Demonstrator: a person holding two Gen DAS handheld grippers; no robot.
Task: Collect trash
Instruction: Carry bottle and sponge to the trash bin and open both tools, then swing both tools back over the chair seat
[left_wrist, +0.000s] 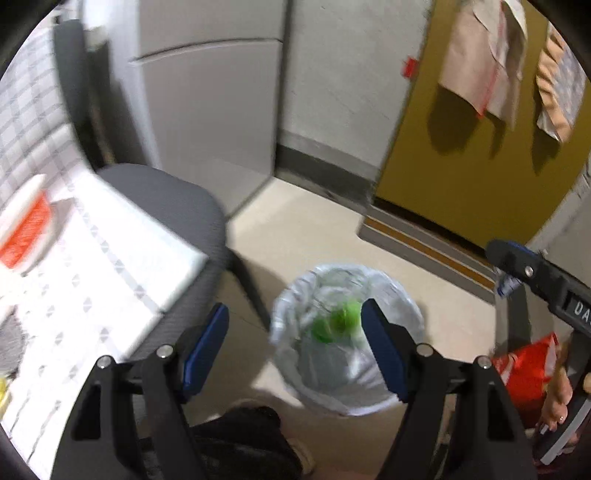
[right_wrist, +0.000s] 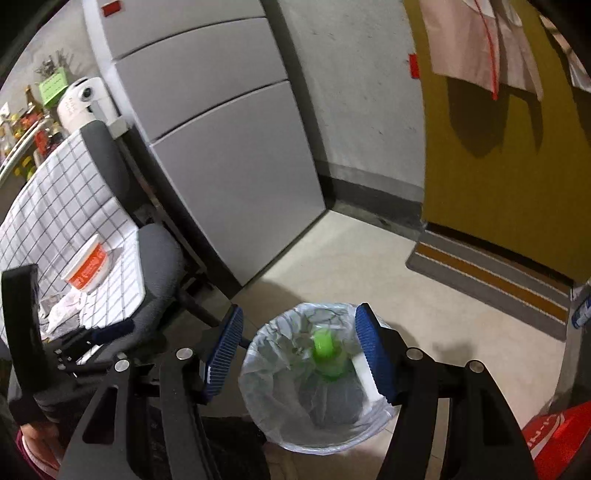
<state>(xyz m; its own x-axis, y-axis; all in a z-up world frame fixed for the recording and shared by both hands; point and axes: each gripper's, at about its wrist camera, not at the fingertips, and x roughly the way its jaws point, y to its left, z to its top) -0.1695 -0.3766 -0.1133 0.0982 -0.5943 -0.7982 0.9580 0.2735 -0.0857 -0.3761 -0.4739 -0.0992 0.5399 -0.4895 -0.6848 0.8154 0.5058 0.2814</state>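
1. A green bottle (right_wrist: 325, 350) is seen inside the trash bin (right_wrist: 258, 417), lying among the folds of the clear liner; its long axis runs roughly from 11 to 5 o'clock in the right wrist view, with the green cap end toward 11 o'clock. The outline is blurred, so the exact tilt cannot be told.
2. In the left wrist view the same bottle (left_wrist: 338, 321) appears as a green blur in the upper half of the bin (left_wrist: 295, 384), against the liner.
3. The bin is lined with a translucent bag folded over its rim, and it stands on the pale floor (right_wrist: 332, 258); besides the bottle, only crumpled liner can be made out inside.
4. The right gripper (right_wrist: 299, 350) is released, its blue pads spread on either side of the bin mouth with nothing pressed between them.
5. The left gripper (left_wrist: 295, 343) is likewise released, jaws wide apart above the bin, nothing grasped.
6. At 9 o'clock of the bin a grey chair (right_wrist: 159, 258) is seen, draped with a checked cloth (right_wrist: 55, 206) on which an orange-and-white cup (right_wrist: 88, 267) rests.
7. At 4 o'clock a red package (right_wrist: 554, 439) is partly visible.
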